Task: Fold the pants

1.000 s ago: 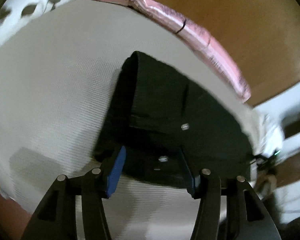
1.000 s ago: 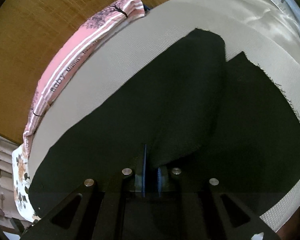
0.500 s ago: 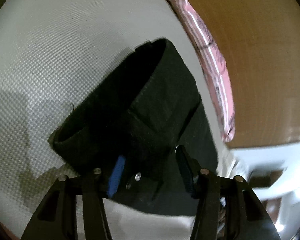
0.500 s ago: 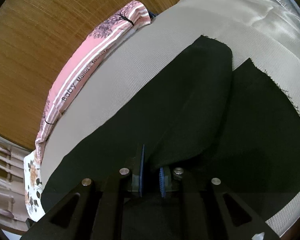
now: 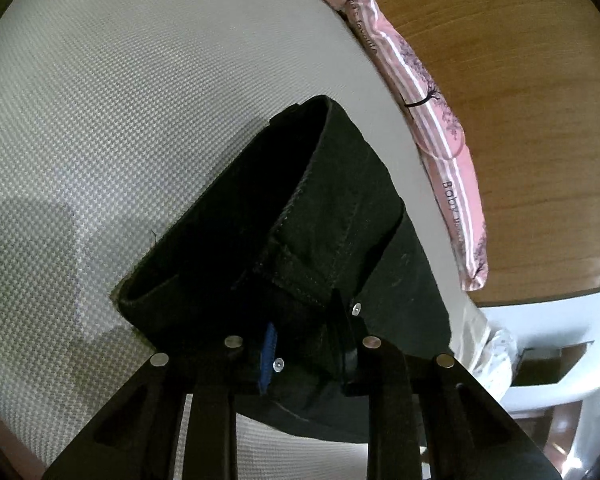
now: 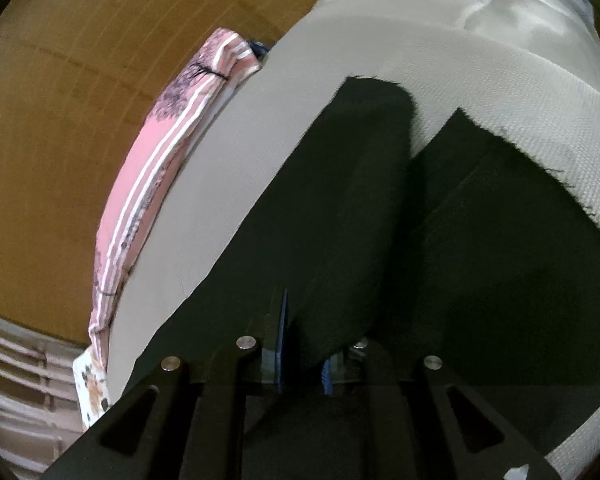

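Observation:
Black pants (image 5: 300, 240) lie on a pale woven bed cover (image 5: 120, 140). In the left wrist view my left gripper (image 5: 308, 344) has its jaws closed on the waistband end, which is lifted into an open loop above the cover. In the right wrist view my right gripper (image 6: 302, 344) is shut on a raised fold of the pants (image 6: 340, 208), with one leg draped forward and the other leg flat to the right (image 6: 500, 240).
A pink striped cloth (image 5: 440, 128) runs along the bed's far edge, also in the right wrist view (image 6: 152, 184). Beyond it is a brown wooden surface (image 6: 80, 100). White furniture (image 5: 560, 340) stands at the right of the left wrist view.
My left gripper has closed from wide open onto the waistband and lifted it. My right gripper has kept its hold and raised the fold slightly.

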